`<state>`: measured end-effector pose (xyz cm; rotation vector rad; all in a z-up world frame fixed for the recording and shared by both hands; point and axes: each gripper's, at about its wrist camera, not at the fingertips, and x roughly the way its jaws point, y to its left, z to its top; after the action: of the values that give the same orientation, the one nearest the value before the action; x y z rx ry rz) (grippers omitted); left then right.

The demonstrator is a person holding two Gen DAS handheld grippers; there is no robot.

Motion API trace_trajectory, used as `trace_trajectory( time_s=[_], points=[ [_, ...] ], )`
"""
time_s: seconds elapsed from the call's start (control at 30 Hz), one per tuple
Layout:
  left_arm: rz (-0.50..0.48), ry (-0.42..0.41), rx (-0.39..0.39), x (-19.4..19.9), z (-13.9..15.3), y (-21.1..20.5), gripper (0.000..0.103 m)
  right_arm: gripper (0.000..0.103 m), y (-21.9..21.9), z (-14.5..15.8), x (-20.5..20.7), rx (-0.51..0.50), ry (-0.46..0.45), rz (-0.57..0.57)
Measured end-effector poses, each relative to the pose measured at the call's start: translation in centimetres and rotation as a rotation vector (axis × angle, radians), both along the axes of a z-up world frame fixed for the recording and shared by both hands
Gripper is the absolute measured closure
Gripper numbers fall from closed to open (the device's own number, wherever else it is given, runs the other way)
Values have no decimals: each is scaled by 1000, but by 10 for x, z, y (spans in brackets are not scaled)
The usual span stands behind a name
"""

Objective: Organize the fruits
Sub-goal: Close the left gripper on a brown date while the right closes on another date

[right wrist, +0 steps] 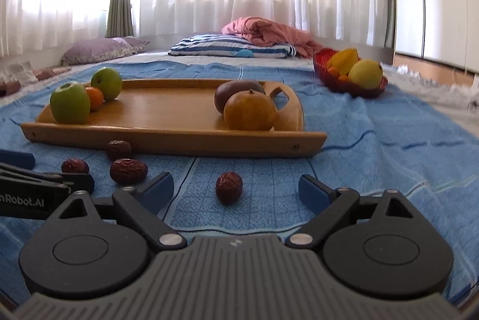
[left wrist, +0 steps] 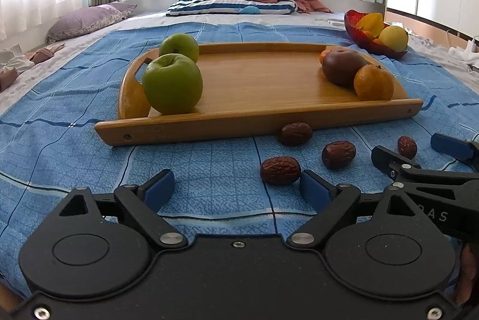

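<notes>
Several wrinkled dark red dates lie on the blue cloth in front of a wooden tray (left wrist: 257, 122). My left gripper (left wrist: 236, 185) is open, low over the cloth, with one date (left wrist: 280, 170) just ahead of its right fingertip. My right gripper (right wrist: 236, 188) is open too, and a single date (right wrist: 229, 187) sits on the cloth between its blue pads without touching them. The tray (right wrist: 173, 137) holds two green apples (right wrist: 70, 101) and a small orange (right wrist: 95, 98) at its left end. A dark brown fruit (right wrist: 236, 92) and an orange (right wrist: 250, 110) sit at its right end.
A red bowl (right wrist: 324, 62) with yellow and orange fruit stands at the back right on the bed. A striped pillow (right wrist: 227, 49), a pink blanket (right wrist: 269, 31) and a purple pillow (right wrist: 101, 49) lie farther back. The two grippers sit close side by side near the dates.
</notes>
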<state>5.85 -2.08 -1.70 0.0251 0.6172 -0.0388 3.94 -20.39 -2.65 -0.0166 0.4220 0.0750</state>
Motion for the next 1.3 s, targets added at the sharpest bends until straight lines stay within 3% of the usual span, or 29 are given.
trace_trajectory(
  time_s=[0.17, 0.33, 0.4, 0.47, 0.67, 0.93, 1.3],
  points=[
    [12, 9, -6, 1, 1, 0, 15, 12, 1, -1, -2, 14, -2, -9],
    [16, 10, -6, 0, 3, -2, 23, 25, 4, -2, -6, 28, -5, -9],
    [7, 1, 1, -2, 5, -3, 35, 29, 6, -2, -7, 34, -7, -8],
    [-13, -12, 10, -5, 7, -6, 57, 33, 7, -2, -7, 40, -7, -5],
    [-26, -8, -8, -6, 11, -9, 75, 38, 7, 0, -7, 58, -5, -7],
    [-9, -1, -32, -7, 14, -3, 85, 58, 2, 2, -8, 87, -7, -36],
    [18, -34, -21, -7, 18, 2, 84, 81, 4, 4, -7, 110, 5, -27]
  ],
)
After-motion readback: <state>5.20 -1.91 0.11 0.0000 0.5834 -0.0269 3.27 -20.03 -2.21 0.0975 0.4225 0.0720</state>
